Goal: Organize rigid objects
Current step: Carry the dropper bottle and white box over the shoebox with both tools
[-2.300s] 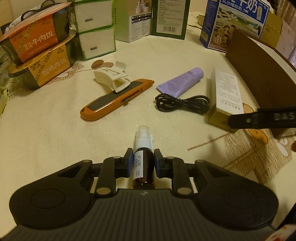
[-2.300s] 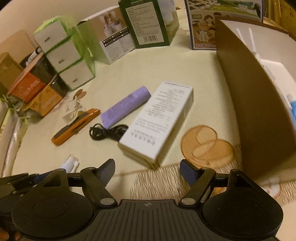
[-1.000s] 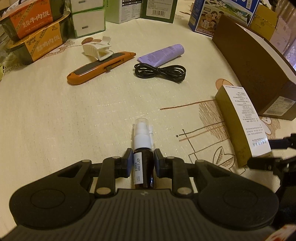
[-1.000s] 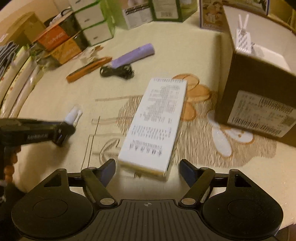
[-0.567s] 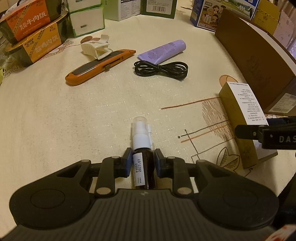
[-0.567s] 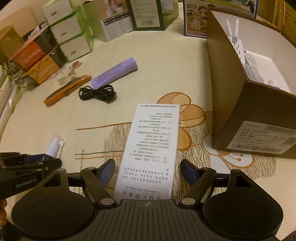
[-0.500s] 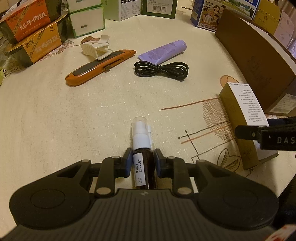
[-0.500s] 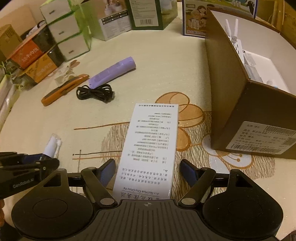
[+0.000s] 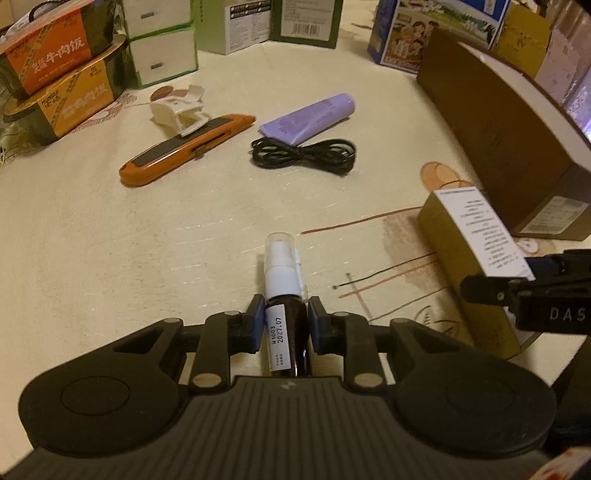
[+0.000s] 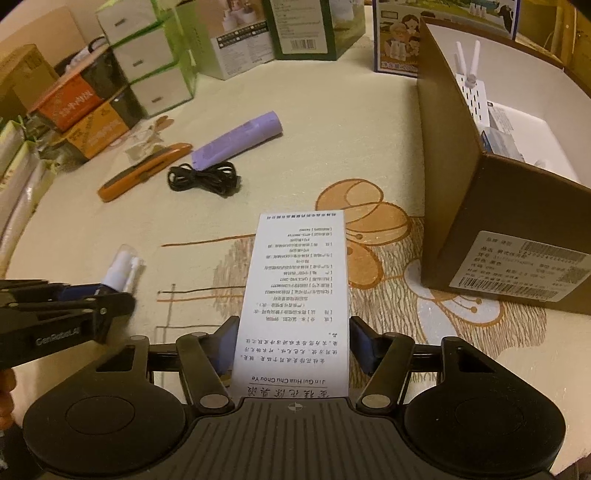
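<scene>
My left gripper is shut on a brown spray bottle with a white pump and clear cap, just above the tablecloth. My right gripper has closed on a long white medicine box printed with text; both pads touch its sides. That box shows at the right of the left wrist view. An open brown cardboard box stands to the right with a white router inside. The left gripper also shows in the right wrist view.
An orange utility knife, a white clip, a purple tube and a coiled black cable lie mid-table. Food boxes and cartons line the far edge.
My right gripper has moved in around the white box and its fingers have closed from wide open onto the box's sides. The left gripper still holds the bottle, nearly still.
</scene>
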A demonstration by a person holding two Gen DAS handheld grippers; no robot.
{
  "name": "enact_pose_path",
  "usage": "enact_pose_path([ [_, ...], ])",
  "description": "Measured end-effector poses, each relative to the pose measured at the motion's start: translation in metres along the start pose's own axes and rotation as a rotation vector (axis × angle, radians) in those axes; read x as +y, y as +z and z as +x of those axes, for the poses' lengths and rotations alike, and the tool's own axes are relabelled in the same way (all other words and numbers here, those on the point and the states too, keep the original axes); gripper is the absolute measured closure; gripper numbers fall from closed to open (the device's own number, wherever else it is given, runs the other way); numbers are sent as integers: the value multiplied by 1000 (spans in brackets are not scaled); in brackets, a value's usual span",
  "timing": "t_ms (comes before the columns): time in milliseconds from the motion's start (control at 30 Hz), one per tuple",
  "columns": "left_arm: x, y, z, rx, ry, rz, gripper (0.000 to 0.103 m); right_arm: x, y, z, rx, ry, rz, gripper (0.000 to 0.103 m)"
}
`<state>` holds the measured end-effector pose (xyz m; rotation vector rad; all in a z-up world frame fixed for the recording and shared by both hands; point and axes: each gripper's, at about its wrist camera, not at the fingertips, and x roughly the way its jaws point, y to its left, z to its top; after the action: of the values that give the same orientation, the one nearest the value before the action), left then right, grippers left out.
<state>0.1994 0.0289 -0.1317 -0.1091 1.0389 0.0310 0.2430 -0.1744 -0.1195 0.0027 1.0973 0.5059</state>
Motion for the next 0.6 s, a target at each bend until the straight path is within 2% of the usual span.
enact_pose_path([
  [333, -17, 14, -31, -67, -54, -3, 83, 4, 3, -39, -70, 71, -4, 44],
  [600, -37, 39, -60, -151, -89, 21, 83, 4, 19, -83, -181, 102, -22, 44],
])
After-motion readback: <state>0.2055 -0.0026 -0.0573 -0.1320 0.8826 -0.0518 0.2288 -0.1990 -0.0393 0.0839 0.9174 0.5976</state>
